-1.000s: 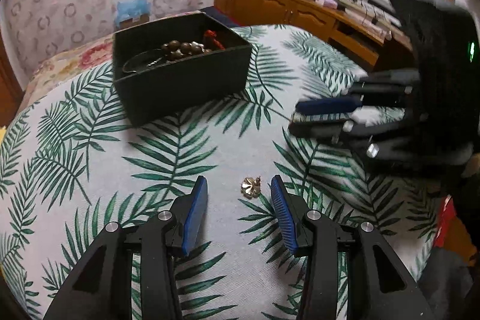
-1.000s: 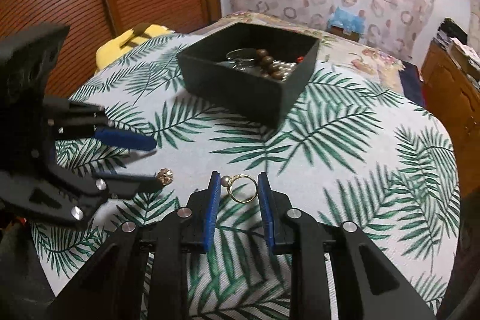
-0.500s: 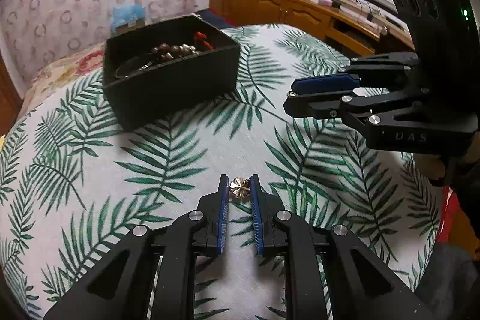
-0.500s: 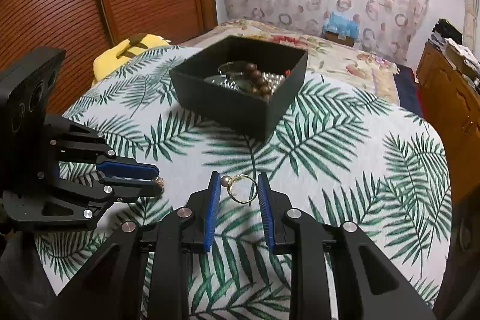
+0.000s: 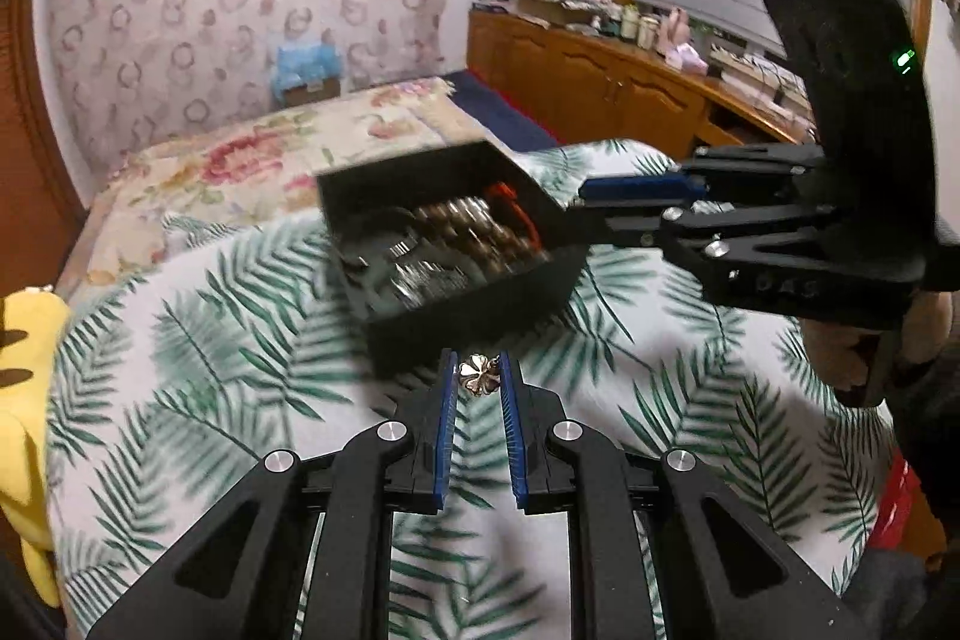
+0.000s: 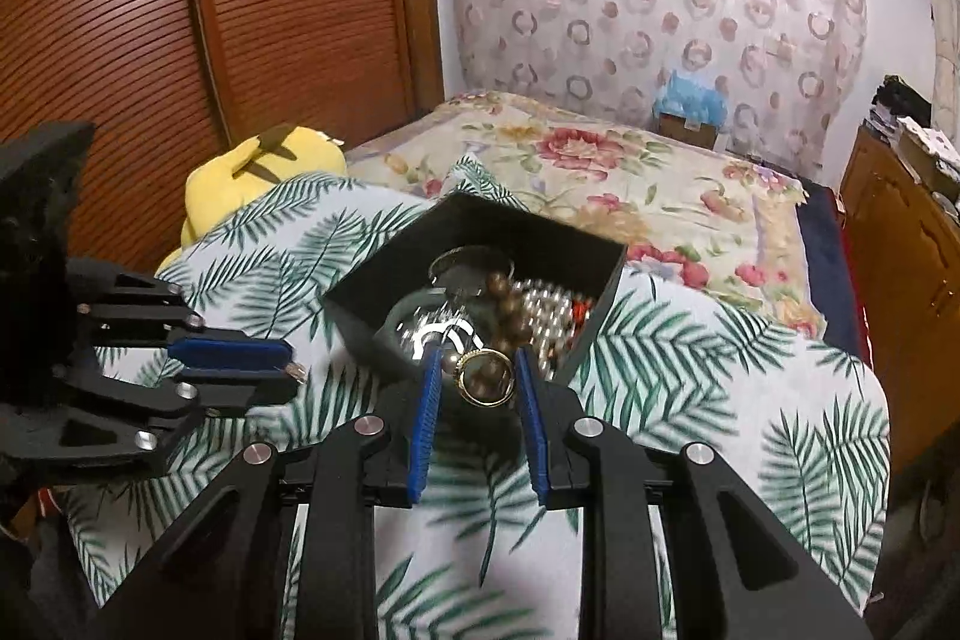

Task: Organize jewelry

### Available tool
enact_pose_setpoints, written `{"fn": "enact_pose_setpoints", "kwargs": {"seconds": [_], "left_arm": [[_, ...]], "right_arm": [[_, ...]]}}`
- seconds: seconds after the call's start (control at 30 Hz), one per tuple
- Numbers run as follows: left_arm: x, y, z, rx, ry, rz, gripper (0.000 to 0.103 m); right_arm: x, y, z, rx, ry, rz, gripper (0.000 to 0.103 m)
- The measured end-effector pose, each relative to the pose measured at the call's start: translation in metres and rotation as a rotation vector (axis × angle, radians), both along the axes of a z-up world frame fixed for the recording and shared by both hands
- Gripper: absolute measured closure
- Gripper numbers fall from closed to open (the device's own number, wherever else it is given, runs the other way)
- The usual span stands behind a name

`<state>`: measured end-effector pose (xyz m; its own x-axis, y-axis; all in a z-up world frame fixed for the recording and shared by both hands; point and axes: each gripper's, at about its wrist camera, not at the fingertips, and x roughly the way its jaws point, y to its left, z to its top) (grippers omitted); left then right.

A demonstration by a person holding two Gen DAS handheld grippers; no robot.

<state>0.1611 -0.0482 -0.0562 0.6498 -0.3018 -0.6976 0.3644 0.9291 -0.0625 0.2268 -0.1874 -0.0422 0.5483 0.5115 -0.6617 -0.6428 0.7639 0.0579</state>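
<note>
We hold a small gold flower charm (image 5: 477, 373) pinched between the tips of our left gripper (image 5: 476, 375), just short of the near wall of the black jewelry box (image 5: 468, 313) at 12 o'clock. Our right gripper (image 6: 475, 377) clamps a gold pearl ring (image 6: 483, 376) at the box's near corner, fingers level, pointing forward. Only the right view shows the ring (the left view sees that gripper side-on at 2 o'clock). The box, holding beads, sits on a palm-leaf cloth (image 5: 198, 358).
</note>
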Motion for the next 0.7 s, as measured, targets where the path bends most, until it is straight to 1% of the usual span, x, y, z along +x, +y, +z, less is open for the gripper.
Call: {"fn": "enact_pose_setpoints", "kwargs": {"seconds": [0.13, 0.27, 0.3, 0.33, 0.37, 0.4, 0.53, 0.7], "left_arm": [[0.013, 0.009, 0.013, -0.01, -0.03, 0.025, 0.09], [0.027, 0.014, 0.016, -0.018, -0.039, 0.043, 0.09], [0.032, 0.014, 0.016, -0.021, -0.04, 0.048, 0.09], [0.034, 0.014, 0.017, -0.022, -0.041, 0.05, 0.09], [0.038, 0.014, 0.016, -0.02, -0.043, 0.054, 0.09], [0.041, 0.015, 0.016, -0.017, -0.042, 0.061, 0.09], [0.054, 0.017, 0.011, -0.024, -0.033, 0.082, 0.09], [0.063, 0.021, 0.006, -0.052, -0.015, 0.104, 0.09]], "right_arm": [[0.015, 0.007, -0.001, 0.006, 0.007, 0.001, 0.075], [0.024, 0.01, -0.004, 0.008, 0.016, 0.006, 0.075], [0.026, 0.01, -0.004, 0.007, 0.015, -0.002, 0.073], [0.027, 0.01, -0.005, 0.011, 0.014, -0.007, 0.063], [0.028, 0.008, -0.004, 0.018, 0.015, -0.017, 0.058], [0.029, 0.006, -0.004, 0.024, 0.019, -0.026, 0.057], [0.026, -0.004, 0.001, 0.039, 0.016, -0.045, 0.057], [0.014, -0.016, 0.005, 0.046, 0.01, -0.072, 0.057]]}}
